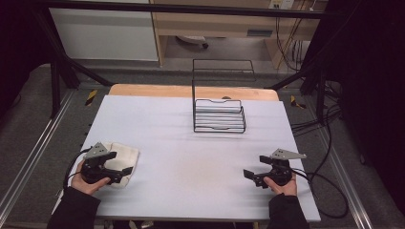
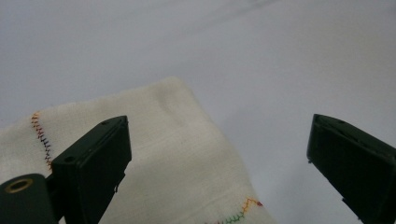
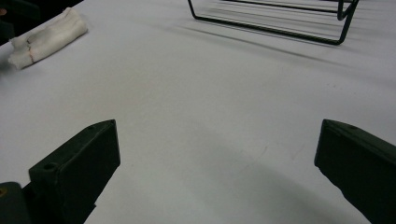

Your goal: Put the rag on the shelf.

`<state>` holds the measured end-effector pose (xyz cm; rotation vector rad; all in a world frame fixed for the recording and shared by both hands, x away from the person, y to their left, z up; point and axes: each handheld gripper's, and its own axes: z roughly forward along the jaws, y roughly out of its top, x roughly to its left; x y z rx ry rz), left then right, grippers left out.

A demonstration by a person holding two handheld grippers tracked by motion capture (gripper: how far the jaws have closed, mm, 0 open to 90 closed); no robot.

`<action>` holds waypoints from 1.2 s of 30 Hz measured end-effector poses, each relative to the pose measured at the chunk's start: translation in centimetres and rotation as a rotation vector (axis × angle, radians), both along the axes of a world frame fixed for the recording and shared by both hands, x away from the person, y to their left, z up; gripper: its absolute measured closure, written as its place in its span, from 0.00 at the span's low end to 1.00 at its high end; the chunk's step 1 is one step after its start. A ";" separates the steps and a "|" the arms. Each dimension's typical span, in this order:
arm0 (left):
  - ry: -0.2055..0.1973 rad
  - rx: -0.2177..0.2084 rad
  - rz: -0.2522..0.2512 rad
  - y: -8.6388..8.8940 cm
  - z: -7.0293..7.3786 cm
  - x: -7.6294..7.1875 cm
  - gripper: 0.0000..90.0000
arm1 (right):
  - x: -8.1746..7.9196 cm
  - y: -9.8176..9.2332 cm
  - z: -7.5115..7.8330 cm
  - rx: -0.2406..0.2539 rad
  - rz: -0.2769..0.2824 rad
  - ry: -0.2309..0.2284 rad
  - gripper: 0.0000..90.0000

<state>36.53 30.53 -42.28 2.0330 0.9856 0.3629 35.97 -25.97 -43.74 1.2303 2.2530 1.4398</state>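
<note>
From the high view, a white table (image 1: 191,157) fills the middle. A folded cream cloth with soft edges (image 1: 125,158) lies flat near the left side of the table. The left gripper (image 1: 125,171), black and held in a person's hand, sits right over the near part of the cloth. Its jaws stand apart. The right gripper (image 1: 249,174), also black and held in a hand, is over the bare table on the right side, well apart from the cloth. Its jaws stand apart too, with nothing between them. A black wire rack with thin bars (image 1: 219,117) stands upright toward the far side of the table.

In the left gripper view, the cloth (image 2: 154,154) lies just below and between the two black jaws. It has a line of coloured stitching along its edges. The jaws are wide apart and the pads do not press on the cloth.

In the right gripper view, the two jaws are wide apart over the plain white table (image 3: 196,112). The cloth (image 3: 46,37) lies far off at the upper left. The bottom bars of the wire rack (image 3: 271,23) show at the top.
</note>
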 end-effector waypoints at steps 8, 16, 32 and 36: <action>0.005 0.013 0.001 -0.6 0.2 0.0 0.08 | 0.0 0.0 0.0 0.000 -0.003 0.005 0.01; 0.016 0.055 0.028 -1.4 0.2 0.0 0.18 | 0.0 0.1 -0.1 -0.018 -0.001 0.008 0.01; 0.085 0.152 0.047 -3.4 -0.6 -0.3 0.69 | 0.1 0.2 -0.2 -0.026 0.002 0.016 0.01; 0.097 0.161 0.059 -3.6 -0.8 -0.3 0.76 | 0.1 0.2 -0.2 -0.027 0.002 0.017 0.01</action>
